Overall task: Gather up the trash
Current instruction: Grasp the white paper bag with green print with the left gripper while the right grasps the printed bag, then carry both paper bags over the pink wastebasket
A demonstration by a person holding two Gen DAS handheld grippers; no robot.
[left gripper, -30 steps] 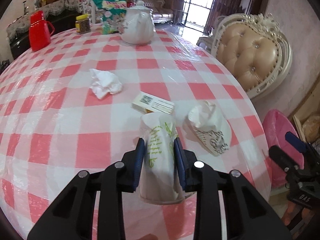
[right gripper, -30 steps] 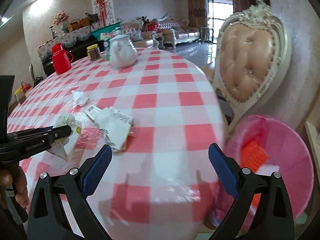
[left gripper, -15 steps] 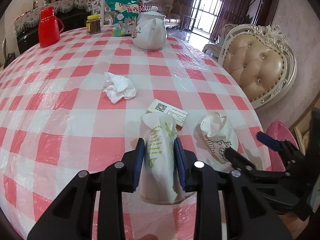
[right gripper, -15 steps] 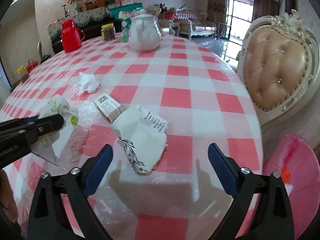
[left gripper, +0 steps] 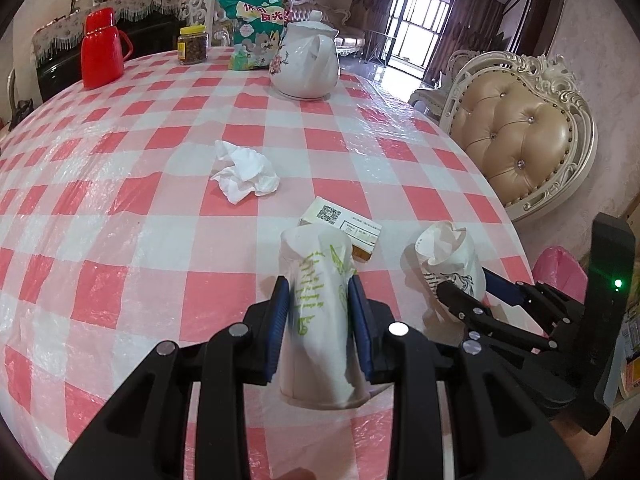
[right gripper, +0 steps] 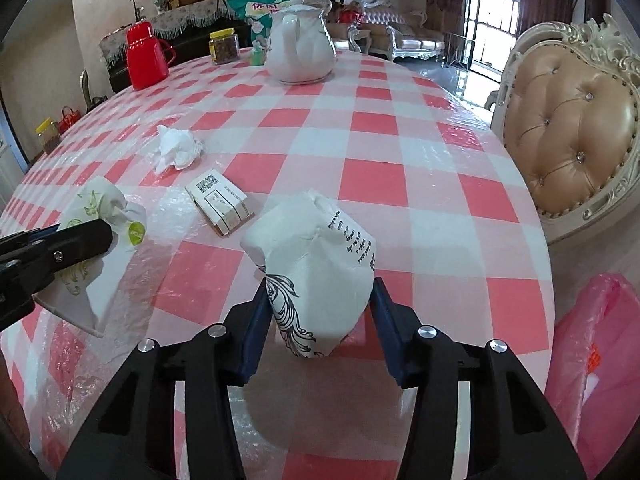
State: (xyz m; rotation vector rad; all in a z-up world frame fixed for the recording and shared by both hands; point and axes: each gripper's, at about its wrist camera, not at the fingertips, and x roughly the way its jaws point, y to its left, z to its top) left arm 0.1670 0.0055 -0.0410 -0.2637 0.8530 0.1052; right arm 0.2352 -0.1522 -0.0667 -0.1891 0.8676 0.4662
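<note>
**Right gripper now over the black-print cup; left grip unchanged**

Since the earlier frames, we find the right gripper point(right gripper: 318, 312) has come in from beside the pink bin and now straddles the crushed paper cup with black print point(right gripper: 316, 276), where before its fingers stood wide over bare cloth. Its jaws are closing at this moment, with that cup between them. In the right wrist view the blue pads point(right gripper: 256, 328) sit against the cup's flanks on both sides; we read the left pad as touching and the right pad as touching or just short of it. The cup lies crumpled near the table's right edge.

The left gripper point(left gripper: 320, 312) has not shifted. Its fingers stand narrow, clamped on the crushed paper cup with green print point(left gripper: 318, 312), which is held clear of the cloth with its mouth away from the camera.

On the table with the red-and-white check cloth point(left gripper: 120, 216) we note further trash: a crumpled white tissue point(left gripper: 246, 172) well behind the two cups, and a small flat carton bearing a printed code point(left gripper: 340, 220), lying between the tissue and the cups, just behind the green-print cup.

The pink-lined bin point(right gripper: 592, 360) stands off the table's right edge, below the right gripper's side. At the far side of the table stand a white teapot point(left gripper: 306, 68), a red jug point(left gripper: 100, 54), a jar with a yellow lid point(left gripper: 193, 45) and a green snack bag point(left gripper: 252, 36). A padded cream chair point(left gripper: 520, 136) stands right of the table.
</note>
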